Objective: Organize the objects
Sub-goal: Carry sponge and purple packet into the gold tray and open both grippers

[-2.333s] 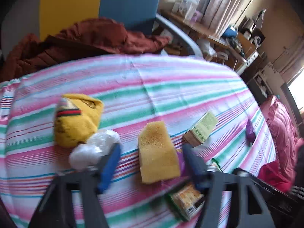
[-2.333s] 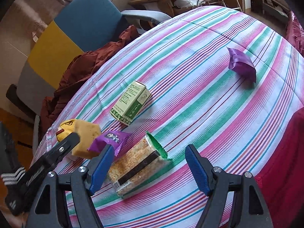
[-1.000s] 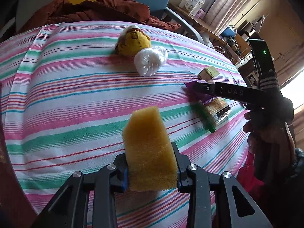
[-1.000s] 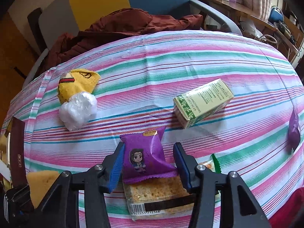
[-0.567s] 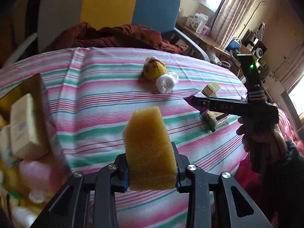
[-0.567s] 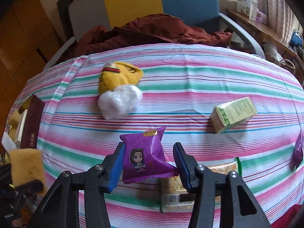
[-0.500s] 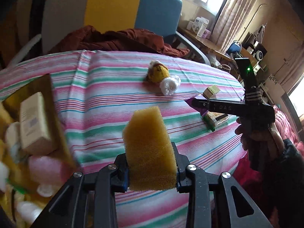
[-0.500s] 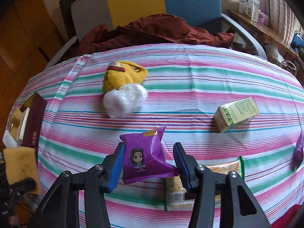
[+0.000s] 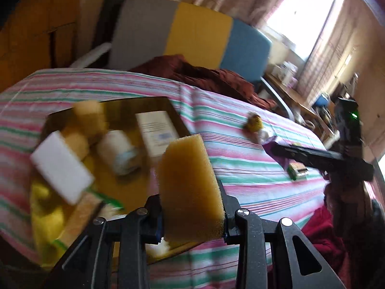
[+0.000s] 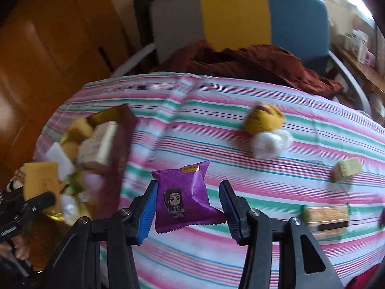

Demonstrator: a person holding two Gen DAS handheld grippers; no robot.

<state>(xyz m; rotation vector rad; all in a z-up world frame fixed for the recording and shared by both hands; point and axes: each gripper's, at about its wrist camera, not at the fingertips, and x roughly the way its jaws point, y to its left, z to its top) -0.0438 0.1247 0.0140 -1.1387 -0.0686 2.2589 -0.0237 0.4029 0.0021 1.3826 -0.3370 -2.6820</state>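
My left gripper [image 9: 191, 219] is shut on a yellow sponge [image 9: 189, 187], which stands upright between the jaws, raised beside an open box [image 9: 154, 101] holding several items. My right gripper [image 10: 187, 210] is shut on a purple snack packet [image 10: 184, 197], held above the striped tablecloth [image 10: 216, 125]. The same box [image 10: 122, 139] shows at the left of the right wrist view, with the sponge [image 10: 41, 180] in the left gripper [image 10: 26, 204] just in front of it. The right gripper [image 9: 312, 156] with the purple packet [image 9: 272, 145] shows at the right of the left wrist view.
On the cloth lie a yellow plush toy [image 10: 263, 118], a white plastic ball [image 10: 270, 144], a green carton [image 10: 347, 168] and a cracker pack [image 10: 324, 219]. A brown garment [image 10: 252, 65] hangs over a grey, yellow and blue chair [image 10: 235, 14] behind the table. A wooden cabinet [image 10: 48, 48] stands left.
Both grippers have swung left and risen with their loads. The open box has come into full view under the left gripper. The items on the cloth now lie farther right.
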